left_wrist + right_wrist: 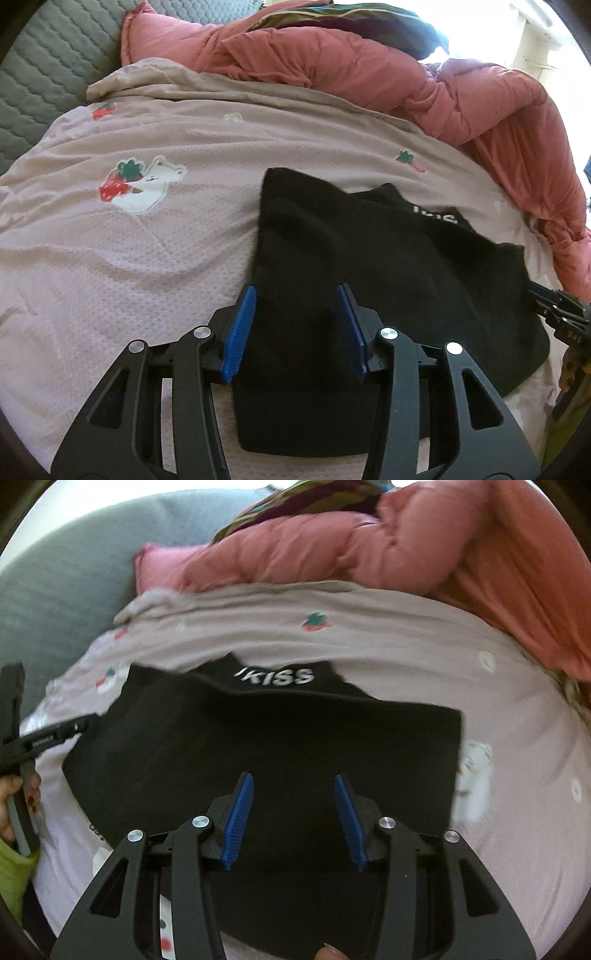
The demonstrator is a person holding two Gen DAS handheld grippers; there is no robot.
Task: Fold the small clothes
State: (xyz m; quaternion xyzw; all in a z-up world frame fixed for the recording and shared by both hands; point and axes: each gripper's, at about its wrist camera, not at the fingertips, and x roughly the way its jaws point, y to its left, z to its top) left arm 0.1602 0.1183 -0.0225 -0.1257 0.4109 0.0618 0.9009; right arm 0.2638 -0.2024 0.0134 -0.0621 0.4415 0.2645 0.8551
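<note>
A small black garment (369, 266) with white lettering lies on the pale pink bedsheet (110, 258), partly folded. My left gripper (297, 291) is open and empty, its blue pads over the garment's left part. In the right wrist view the same garment (277, 738) shows the word "IKISS" near its far edge. My right gripper (293, 779) is open and empty above the garment's near middle. The right gripper also shows at the right edge of the left wrist view (561, 314), and the left gripper at the left edge of the right wrist view (44, 734).
A bunched salmon-pink duvet (406, 74) lies along the far side of the bed. A grey quilted headboard (48, 74) stands at the far left. The sheet has strawberry and bear prints (140, 184). A striped cloth (303, 498) lies on the duvet.
</note>
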